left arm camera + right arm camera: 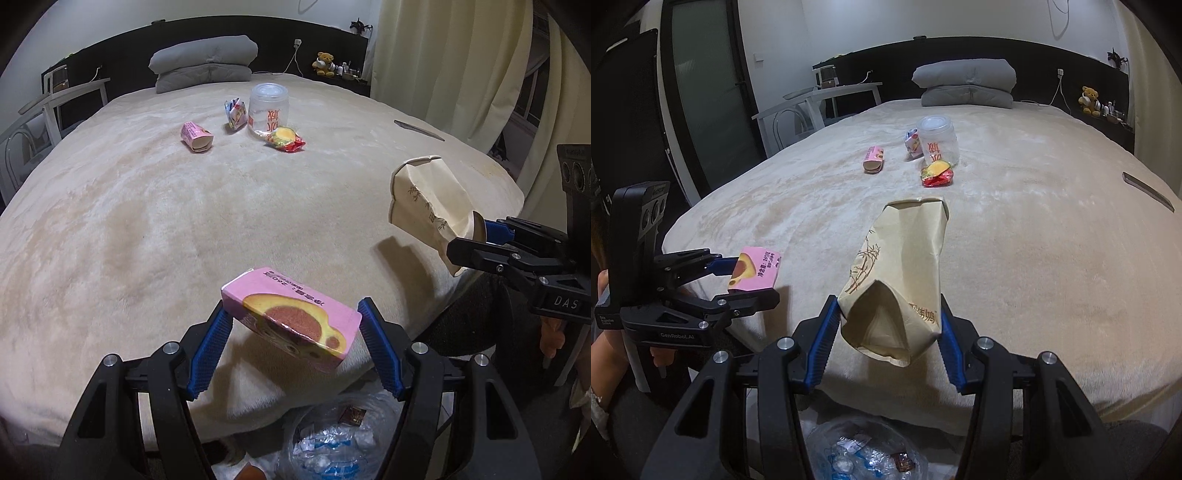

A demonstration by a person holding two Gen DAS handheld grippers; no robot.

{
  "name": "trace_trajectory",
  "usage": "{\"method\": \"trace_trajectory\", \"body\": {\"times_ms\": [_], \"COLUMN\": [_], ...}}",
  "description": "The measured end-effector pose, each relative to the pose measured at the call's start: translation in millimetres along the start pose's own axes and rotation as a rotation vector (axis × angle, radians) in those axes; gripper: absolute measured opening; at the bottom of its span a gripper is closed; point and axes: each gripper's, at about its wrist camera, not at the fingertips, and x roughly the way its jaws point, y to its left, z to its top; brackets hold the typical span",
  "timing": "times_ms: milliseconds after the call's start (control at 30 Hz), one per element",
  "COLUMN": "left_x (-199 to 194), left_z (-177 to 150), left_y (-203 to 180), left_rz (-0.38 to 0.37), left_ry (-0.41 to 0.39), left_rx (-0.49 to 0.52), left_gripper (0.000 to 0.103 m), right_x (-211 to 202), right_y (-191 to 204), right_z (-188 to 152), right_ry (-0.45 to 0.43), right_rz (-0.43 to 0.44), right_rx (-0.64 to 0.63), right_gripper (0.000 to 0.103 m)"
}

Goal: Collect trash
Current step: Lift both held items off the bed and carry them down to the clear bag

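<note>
Beige bed [147, 221] w/ litter, my L gripper [295, 325] angled down, clamped on pink box [291, 317], my R gripper [886, 321] angled down beside it, pinching brown paper bag [901, 266], both over bed edge above trash bag [864, 450].

Left hand-held gripper [293, 325] and right hand-held gripper [888, 325] side by side, angled downward, each clamped on something.

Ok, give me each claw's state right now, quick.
Left claw: shut on the pink box.
Right claw: shut on the paper bag.
</note>
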Motion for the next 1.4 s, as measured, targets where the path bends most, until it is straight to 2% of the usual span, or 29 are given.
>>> {"method": "trace_trajectory", "body": {"times_ms": [300,600,800,900,1100,1400], "left_x": [-18.7,-21.1,-11.6,-2.9,25.9,68.4], "left_z": [-39.0,-73.2,-90.6,-96.0,-105.5,-126.4], "left_y": [-15.8,-35.1,-33.6,-31.6,-31.9,-38.0], "left_rz": [0.046,0.061,0.059,0.081,0.119,0.120], "left_ry": [0.031,0.099,0.186,0.233,0.351,0.535], "left_rx": [0.014,0.010,-0.044,-0.068,-0.106,-0.125], "left_gripper": [0.069,0.069,0.069,0.069,0.069,0.069], "right_x": [-21.2,-29.7,-17.7,-7.7,19.5,69.2], "right_y": [25.4,42.3,52.4,52.3,45.7,22.1], "right_z": [-31.2,-49.7,-61.4,-68.1,-84.3,-106.1], "right_ry": [0.016,0.058,0.150,0.210,0.349,0.559], "right_rz": [-0.014,-0.001,0.013,0.017,-0.016,-0.067], "right_rx": [-0.066,-0.043,-0.013,0.023,0.094,0.216], "right_gripper": [0.051,0.051,0.051,0.051,0.051,0.051]}}
